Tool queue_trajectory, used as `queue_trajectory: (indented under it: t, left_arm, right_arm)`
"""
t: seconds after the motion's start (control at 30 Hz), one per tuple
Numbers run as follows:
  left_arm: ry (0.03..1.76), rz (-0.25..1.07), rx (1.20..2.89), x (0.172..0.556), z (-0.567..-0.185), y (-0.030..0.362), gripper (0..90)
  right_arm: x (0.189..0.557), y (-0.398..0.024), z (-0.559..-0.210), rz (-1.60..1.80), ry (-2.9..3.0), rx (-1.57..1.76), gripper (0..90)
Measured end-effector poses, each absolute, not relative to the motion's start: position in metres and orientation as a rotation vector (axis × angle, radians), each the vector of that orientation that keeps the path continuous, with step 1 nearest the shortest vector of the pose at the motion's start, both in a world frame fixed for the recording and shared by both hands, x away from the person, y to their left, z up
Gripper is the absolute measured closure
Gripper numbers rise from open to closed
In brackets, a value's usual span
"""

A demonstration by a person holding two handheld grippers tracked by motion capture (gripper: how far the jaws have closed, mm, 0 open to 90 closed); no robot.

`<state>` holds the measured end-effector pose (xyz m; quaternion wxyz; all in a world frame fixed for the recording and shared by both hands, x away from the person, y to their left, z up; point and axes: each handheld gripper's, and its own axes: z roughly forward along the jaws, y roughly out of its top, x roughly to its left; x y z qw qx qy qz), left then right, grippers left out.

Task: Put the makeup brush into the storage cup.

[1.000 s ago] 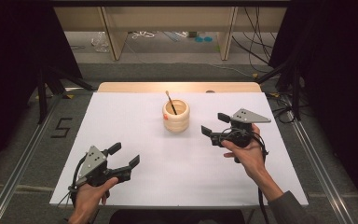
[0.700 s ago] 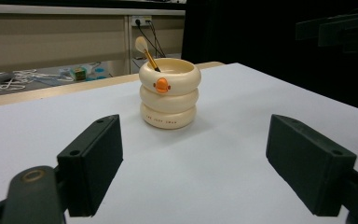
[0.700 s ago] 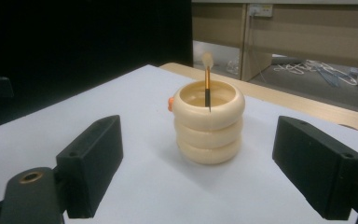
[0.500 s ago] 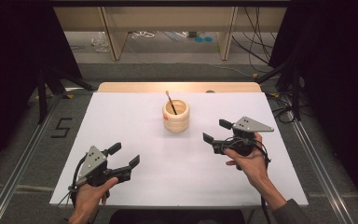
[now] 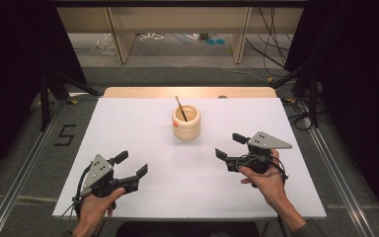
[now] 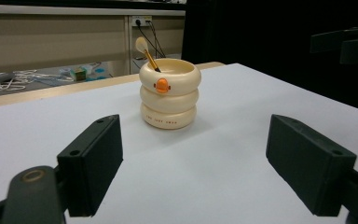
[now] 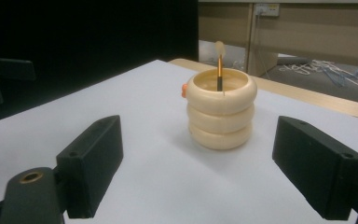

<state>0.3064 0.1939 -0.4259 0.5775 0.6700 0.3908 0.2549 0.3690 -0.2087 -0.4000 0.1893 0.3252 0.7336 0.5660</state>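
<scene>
At the centre of the white table [image 5: 187, 168], towards its far edge, stands a cream ringed cup [image 5: 186, 122] built of three stacked rounded bands, upright and apart from both grippers. A small brush [image 5: 180, 107] with a yellow handle and pale tip leans inside the cup, its tip rising above the rim. In the left gripper view the cup [image 6: 169, 93] shows an orange mark on its upper band and a line of small lettering on its lowest band (too small to read), with the brush [image 6: 147, 53] tilted to the left. In the right gripper view the cup [image 7: 221, 108] stands between the two jaws but well beyond them, and the brush [image 7: 219, 65] appears nearly upright.

The left gripper [image 5: 131, 167] lies at the near left of the table, held in the person's left hand [image 5: 94, 210]; its jaws are spread wide and hold nothing. The right gripper [image 5: 229, 146] sits at the near right, held in the right hand [image 5: 265, 178], jaws likewise wide apart and empty, pointing towards the cup. Both grippers are well short of the cup.
</scene>
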Motion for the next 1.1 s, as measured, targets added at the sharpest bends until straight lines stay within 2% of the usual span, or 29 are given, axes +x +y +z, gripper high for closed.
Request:
queue_trajectory:
  t: [1.1]
  left_arm:
    - [0.909, 0.596, 1.576, 0.307, -0.426, 0.193, 18.3]
  right_arm:
    - [0.339, -0.229, -0.411, 1.613, 2.034, 0.971, 16.7]
